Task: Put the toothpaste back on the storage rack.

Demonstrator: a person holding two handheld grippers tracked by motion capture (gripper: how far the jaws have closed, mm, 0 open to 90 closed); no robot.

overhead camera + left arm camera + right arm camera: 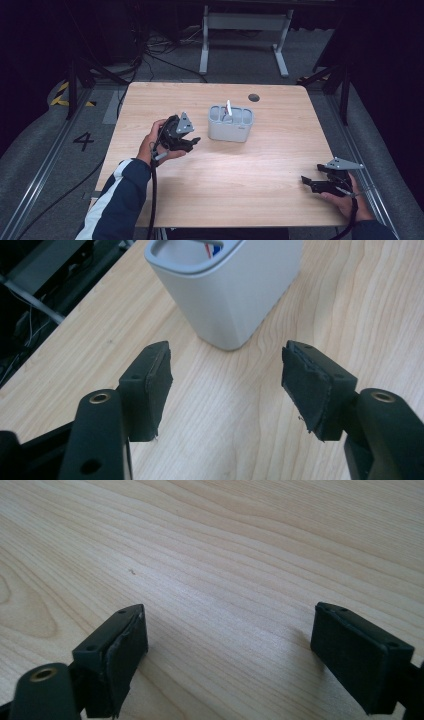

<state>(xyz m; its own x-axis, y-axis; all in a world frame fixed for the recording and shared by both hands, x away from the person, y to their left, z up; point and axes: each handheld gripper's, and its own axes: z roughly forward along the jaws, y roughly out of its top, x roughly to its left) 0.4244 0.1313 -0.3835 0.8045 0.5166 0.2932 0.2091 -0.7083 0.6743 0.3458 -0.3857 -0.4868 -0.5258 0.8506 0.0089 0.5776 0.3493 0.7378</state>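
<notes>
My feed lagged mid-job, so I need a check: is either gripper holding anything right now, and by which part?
Nothing is held. The left gripper stands open short of the grey plastic compartment holder; the right gripper stands open over the bare light wooden table.

navy sleeve (120,200), white stripe, black claws

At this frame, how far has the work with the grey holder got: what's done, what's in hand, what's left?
Done: a white utensil already stands in the grey holder. In hand: nothing; the left gripper is open and empty, close to the holder with bare table between its jaws. The right gripper rests open near the table's right edge. Left: I see no other loose item on the table, so this may be nearly finished.
</notes>
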